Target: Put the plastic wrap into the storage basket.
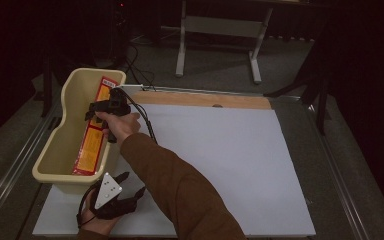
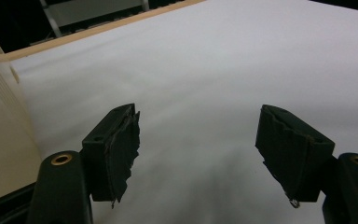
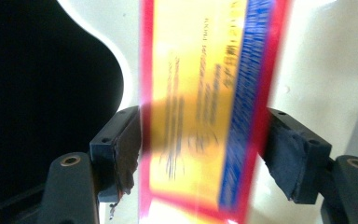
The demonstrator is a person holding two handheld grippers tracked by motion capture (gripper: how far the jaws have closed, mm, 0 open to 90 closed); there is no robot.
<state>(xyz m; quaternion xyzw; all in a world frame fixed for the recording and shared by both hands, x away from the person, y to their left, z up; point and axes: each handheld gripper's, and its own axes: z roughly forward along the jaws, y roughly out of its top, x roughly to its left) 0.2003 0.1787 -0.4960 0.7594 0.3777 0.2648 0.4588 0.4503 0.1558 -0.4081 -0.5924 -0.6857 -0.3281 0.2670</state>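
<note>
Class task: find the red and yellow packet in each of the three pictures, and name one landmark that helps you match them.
High view: packet lies lengthwise in the cream tub, left.
Left gripper view: tub wall at the left edge.
Right gripper view: packet centre, between the jaws.
Shared landmark: the tub.

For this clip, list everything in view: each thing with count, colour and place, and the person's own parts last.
Long flat red and yellow packet: one, lying lengthwise in the tub, its far end against the far rim.
Cream plastic tub: one, at the table's left edge.
White sheet-covered table: one, with a bare wooden strip along its far edge.
Grey metal frame legs: one set, on the floor beyond the table.
Brown sleeve: one, reaching from the bottom toward the tub.
Right gripper: one, black, over the tub, jaws on either side of the packet's edges.
Left gripper: one, black, grey plate on top, near table edge, jaws apart over the sheet.
</note>
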